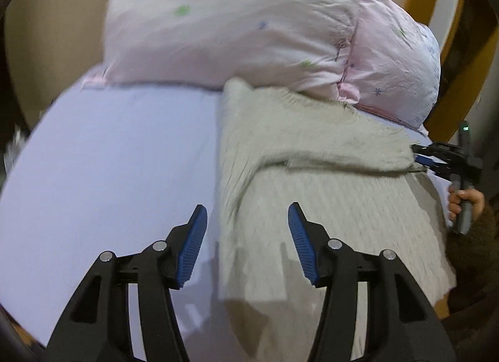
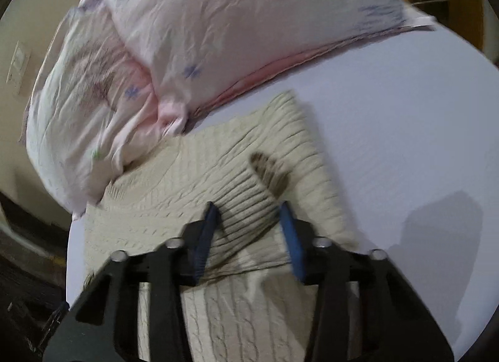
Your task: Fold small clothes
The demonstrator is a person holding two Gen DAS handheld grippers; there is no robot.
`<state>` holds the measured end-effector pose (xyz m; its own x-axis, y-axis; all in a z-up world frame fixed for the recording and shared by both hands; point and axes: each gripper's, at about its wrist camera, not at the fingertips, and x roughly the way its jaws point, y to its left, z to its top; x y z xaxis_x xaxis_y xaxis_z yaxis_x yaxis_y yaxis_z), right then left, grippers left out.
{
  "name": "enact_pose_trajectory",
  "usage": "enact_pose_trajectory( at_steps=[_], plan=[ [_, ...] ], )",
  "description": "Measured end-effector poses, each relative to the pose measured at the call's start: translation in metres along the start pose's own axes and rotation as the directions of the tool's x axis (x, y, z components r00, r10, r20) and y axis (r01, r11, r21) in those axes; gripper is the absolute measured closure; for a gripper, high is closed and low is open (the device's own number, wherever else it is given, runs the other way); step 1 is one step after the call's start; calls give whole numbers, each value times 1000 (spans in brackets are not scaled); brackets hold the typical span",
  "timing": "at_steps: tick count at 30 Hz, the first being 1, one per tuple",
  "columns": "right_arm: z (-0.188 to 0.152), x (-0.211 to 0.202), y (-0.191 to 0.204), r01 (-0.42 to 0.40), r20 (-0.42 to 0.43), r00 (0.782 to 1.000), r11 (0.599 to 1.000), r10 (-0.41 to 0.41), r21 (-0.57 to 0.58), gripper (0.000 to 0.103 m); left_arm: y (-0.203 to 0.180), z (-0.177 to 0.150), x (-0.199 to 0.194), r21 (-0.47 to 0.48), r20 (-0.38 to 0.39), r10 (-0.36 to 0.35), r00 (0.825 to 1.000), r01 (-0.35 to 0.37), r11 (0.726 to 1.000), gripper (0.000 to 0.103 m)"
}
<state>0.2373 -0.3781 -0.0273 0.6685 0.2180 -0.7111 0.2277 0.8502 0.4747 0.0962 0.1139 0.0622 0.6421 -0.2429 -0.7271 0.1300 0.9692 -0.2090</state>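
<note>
A cream cable-knit sweater (image 1: 327, 187) lies on the lavender bed sheet (image 1: 109, 159), one sleeve folded across its body. My left gripper (image 1: 246, 221) is open and empty, hovering above the sweater's left edge. My right gripper (image 2: 248, 215) holds the ribbed cuff of the sleeve (image 2: 249, 193) between its blue pads, jaws partly closed on it. In the left wrist view the right gripper (image 1: 421, 156) shows at the sleeve's end on the right. The sweater (image 2: 193, 168) fills the middle of the right wrist view.
A pink floral duvet (image 1: 249, 25) is bunched along the far side of the bed, touching the sweater's top edge; it also shows in the right wrist view (image 2: 218, 34). Bare sheet (image 2: 405, 128) lies to the right. The bed edge and dark floor (image 2: 28, 268) are at left.
</note>
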Motion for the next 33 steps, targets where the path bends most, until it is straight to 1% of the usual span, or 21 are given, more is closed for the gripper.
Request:
enact_pose_trajectory(
  at_steps=[2,4,6,9,10,11,13,15,17,18,19,20,21,22,24,25,26,27,28,30,33],
  plan=[
    [3,2,4,1,16,1000,1000,-1,-18,93,6,-14,-5,-28,-9,-29,1000,29,999,48],
    [7,-17,-3,13,113,994,1000,-14,14,93,8,-27,-8,-49,-28,-77,997,76,996,47],
    [8,-26,-12,27,121,992,998,-34,52,92,8,-40,-9,-59,-55,-106,993,102,993,46],
    [-9,-42,-20,43,64,997,998,-45,39,66,9,-58,-12,-65,-82,-110,991,104,992,46],
    [-18,-50,-23,27,57,998,999,-29,27,42,10,-64,-14,-72,-89,-114,990,108,992,45],
    [-29,-61,-26,10,53,999,1000,-11,11,28,12,-71,-16,-86,-97,-124,987,116,990,44],
    [-59,-83,-36,15,38,999,1000,-14,-22,28,14,-82,-18,-103,-105,-132,986,121,987,42],
    [-84,-91,-49,24,-11,1000,1000,-24,-10,29,12,-88,-23,-101,-96,-133,986,123,987,41],
    [-107,-95,-65,-1,-66,998,1000,3,28,37,8,-94,-28,-102,-99,-145,984,135,986,41],
    [-119,-106,-67,-29,-35,999,999,29,22,38,6,-96,-29,-99,-100,-151,983,141,985,41],
    [-128,-112,-68,-49,-54,997,998,50,28,43,2,-100,-32,-91,-102,-152,983,143,986,41],
    [-139,-118,-68,-106,-73,991,994,108,36,51,-1,-103,-34,-88,-104,-156,982,147,985,41],
    [-148,-119,-68,-155,-103,982,987,159,45,55,-4,-106,-35,-89,-107,-167,980,158,983,44],
    [-160,-120,-66,-208,-135,968,977,213,56,57,-8,-111,-37,-91,-112,-184,977,174,981,55],
    [-177,-124,-62,-261,-168,950,964,265,47,63,-14,-116,-38,-92,-117,-188,975,178,980,66],
    [-183,-127,-60,-275,-176,944,960,278,43,68,-16,-119,-37,-92,-121,-190,974,179,979,80],
    [-188,-128,-60,-289,-190,937,956,292,43,82,-17,-121,-35,-106,-138,-208,968,194,975,88],
    [-193,-127,-61,-318,-214,922,946,323,58,92,-17,-123,-34,-123,-140,-225,964,209,970,91],
    [-195,-126,-62,-340,-220,911,937,348,76,94,-18,-123,-33,-127,-147,-235,961,218,968,93],
    [-193,-132,-62,-394,-191,894,914,405,97,95,-19,-119,-33,-125,-142,-252,957,236,964,94],
    [-166,-149,-50,-505,-88,855,859,512,84,96,-18,-96,-38,-116,-92,-308,947,297,948,95]
  ],
)
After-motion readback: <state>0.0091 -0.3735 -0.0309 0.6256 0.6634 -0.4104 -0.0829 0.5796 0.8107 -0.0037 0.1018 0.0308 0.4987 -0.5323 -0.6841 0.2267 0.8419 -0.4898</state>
